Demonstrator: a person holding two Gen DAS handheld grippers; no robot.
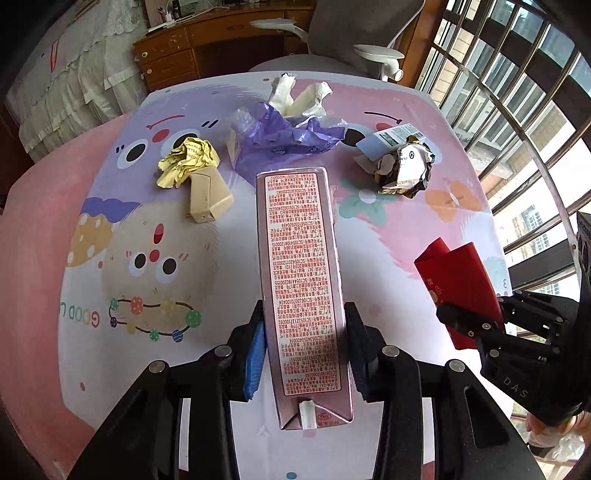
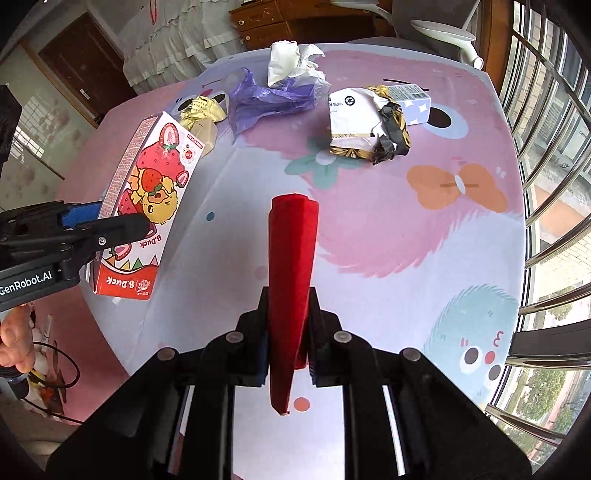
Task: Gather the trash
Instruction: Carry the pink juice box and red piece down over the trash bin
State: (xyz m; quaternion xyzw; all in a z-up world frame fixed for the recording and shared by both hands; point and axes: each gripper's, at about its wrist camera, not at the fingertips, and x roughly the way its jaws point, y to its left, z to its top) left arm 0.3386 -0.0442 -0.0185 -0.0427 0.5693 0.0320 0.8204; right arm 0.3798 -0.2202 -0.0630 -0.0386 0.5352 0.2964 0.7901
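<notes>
My left gripper (image 1: 304, 325) is shut on a pink strawberry milk carton (image 1: 299, 273), held lengthwise above the table; the carton (image 2: 147, 195) also shows at the left of the right wrist view. My right gripper (image 2: 288, 306) is shut on a folded red envelope (image 2: 291, 258), and the same red envelope (image 1: 458, 284) appears at the right of the left wrist view. On the table lie a crumpled yellow paper (image 1: 188, 160), a beige box (image 1: 207, 195), a purple plastic bag (image 1: 284, 138), white crumpled paper (image 1: 299, 98), and a crumpled black-gold-white wrapper (image 1: 404, 170) beside a small blue box (image 2: 412, 101).
The table wears a pink and lilac cartoon cloth (image 1: 159, 258). A grey chair (image 1: 354, 33) and a wooden desk (image 1: 207, 40) stand beyond the far edge. A barred window (image 1: 524, 92) runs along the right. A hand (image 2: 14, 339) holds the left gripper's handle.
</notes>
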